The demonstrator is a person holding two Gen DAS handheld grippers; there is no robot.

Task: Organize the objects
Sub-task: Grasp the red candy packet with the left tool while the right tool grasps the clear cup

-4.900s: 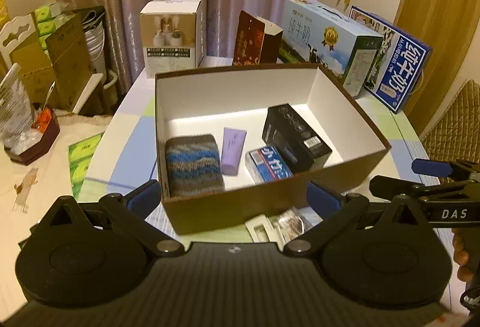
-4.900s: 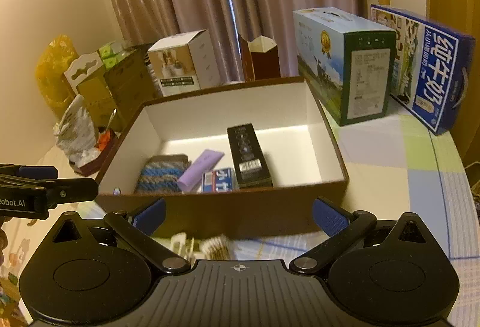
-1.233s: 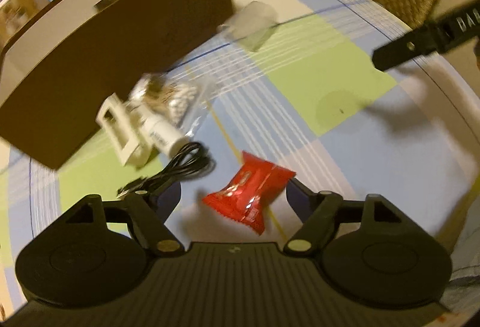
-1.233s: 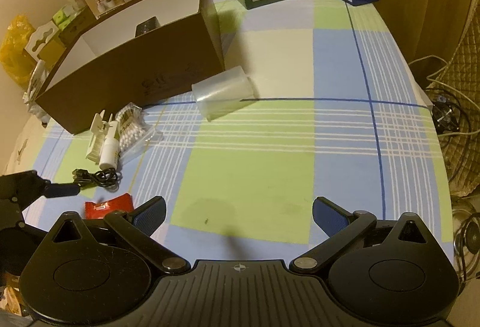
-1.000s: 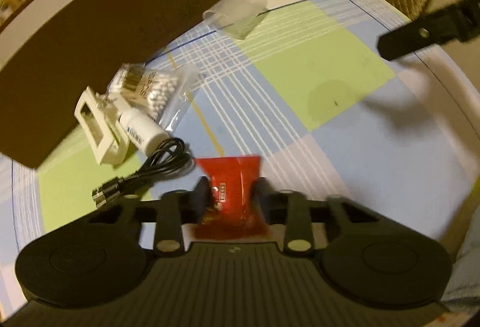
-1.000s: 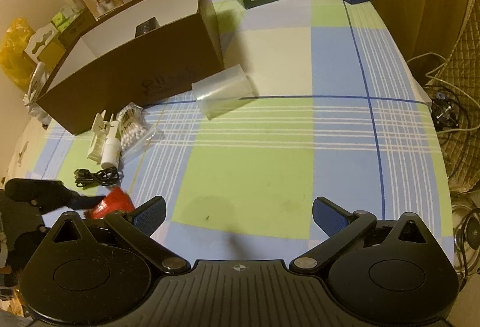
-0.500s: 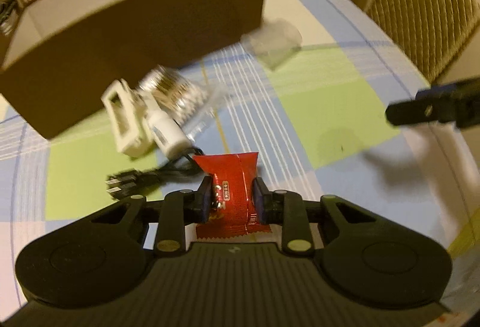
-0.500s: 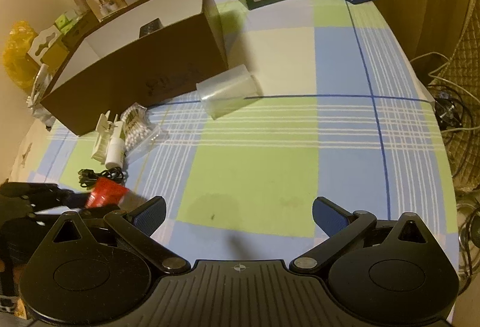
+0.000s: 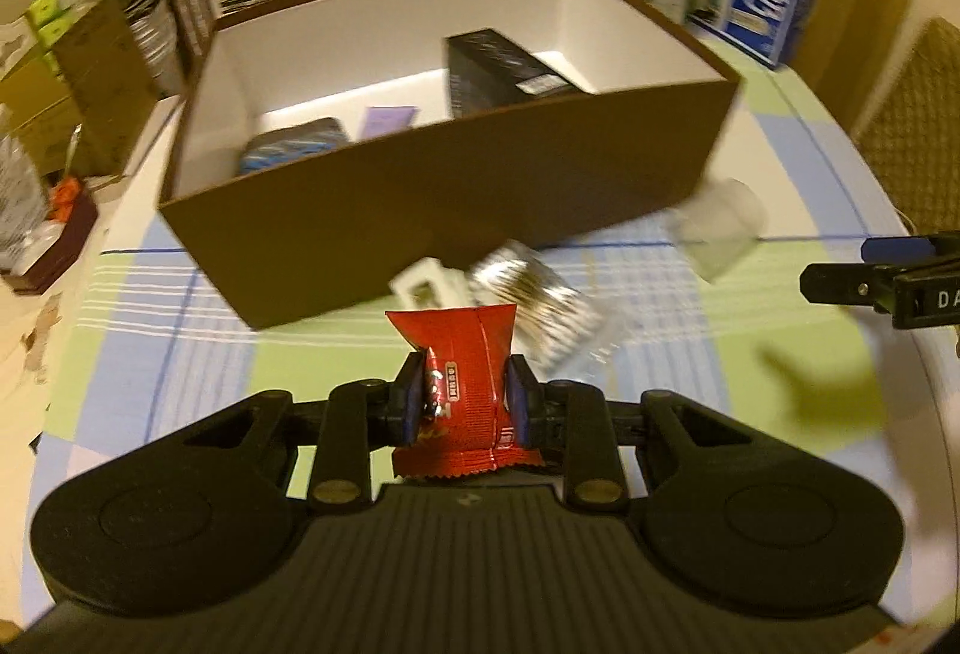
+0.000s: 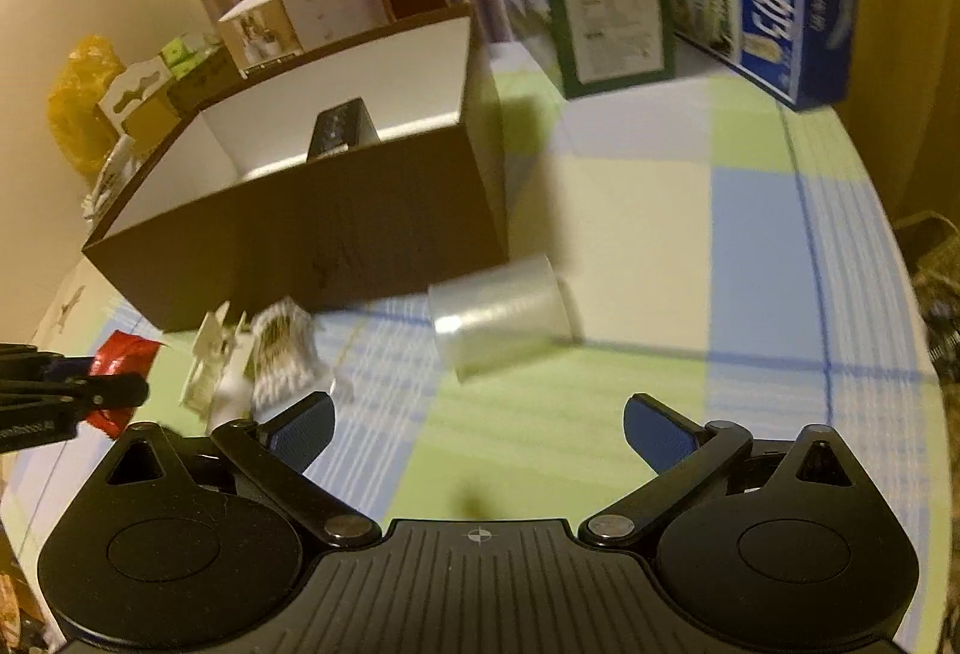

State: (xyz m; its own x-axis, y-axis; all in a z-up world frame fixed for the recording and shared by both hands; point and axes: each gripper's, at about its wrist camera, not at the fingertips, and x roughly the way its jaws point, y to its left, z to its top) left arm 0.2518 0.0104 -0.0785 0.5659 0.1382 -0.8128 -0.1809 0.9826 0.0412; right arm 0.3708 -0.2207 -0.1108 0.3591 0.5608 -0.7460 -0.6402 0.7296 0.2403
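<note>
Inside brown box [image 9: 420, 186] — left wrist view only — purple tube [image 9: 387, 121].

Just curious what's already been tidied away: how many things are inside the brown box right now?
3 visible in the brown box: a black carton toward the right, a purple tube in the middle, a striped pouch on the left. The front wall may hide more.

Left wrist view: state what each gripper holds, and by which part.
The left gripper pinches the red foil snack packet across its lower middle, top end free. The right gripper is open, holding nothing.
</note>
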